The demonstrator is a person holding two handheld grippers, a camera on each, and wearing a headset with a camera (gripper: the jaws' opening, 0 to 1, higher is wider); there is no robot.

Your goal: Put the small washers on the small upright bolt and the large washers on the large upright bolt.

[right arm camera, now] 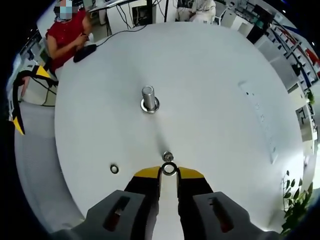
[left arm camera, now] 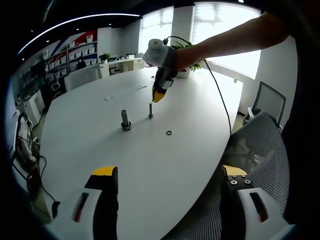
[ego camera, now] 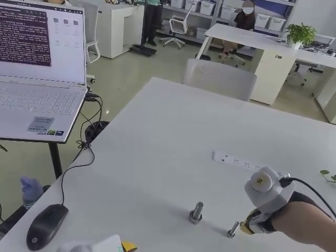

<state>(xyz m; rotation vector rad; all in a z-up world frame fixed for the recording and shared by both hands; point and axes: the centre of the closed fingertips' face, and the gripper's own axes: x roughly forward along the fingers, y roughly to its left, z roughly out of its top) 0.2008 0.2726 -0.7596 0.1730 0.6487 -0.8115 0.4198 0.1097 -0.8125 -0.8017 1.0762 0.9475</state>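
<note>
The small upright bolt (right arm camera: 167, 156) stands just past my right gripper (right arm camera: 169, 172), which is shut on a small washer (right arm camera: 169, 168) held right beside the bolt's top. Farther along the white table is the large upright bolt (right arm camera: 149, 98), with what looks like a washer at its base. A loose small washer (right arm camera: 114, 169) lies on the table to the left. In the head view the right gripper (ego camera: 244, 227) tips down at the small bolt (ego camera: 232, 229), with the large bolt (ego camera: 196, 212) to its left. My left gripper (left arm camera: 169, 180) hangs open over the table's near edge, well short of both bolts (left arm camera: 125, 120).
A laptop (ego camera: 37, 79) on a stand and a black mouse (ego camera: 46, 224) with its cable are at the left. A white power strip (ego camera: 236, 161) lies beyond the bolts. A grey chair (ego camera: 220, 79) stands at the far edge, a mesh chair (left arm camera: 260, 145) at the near edge.
</note>
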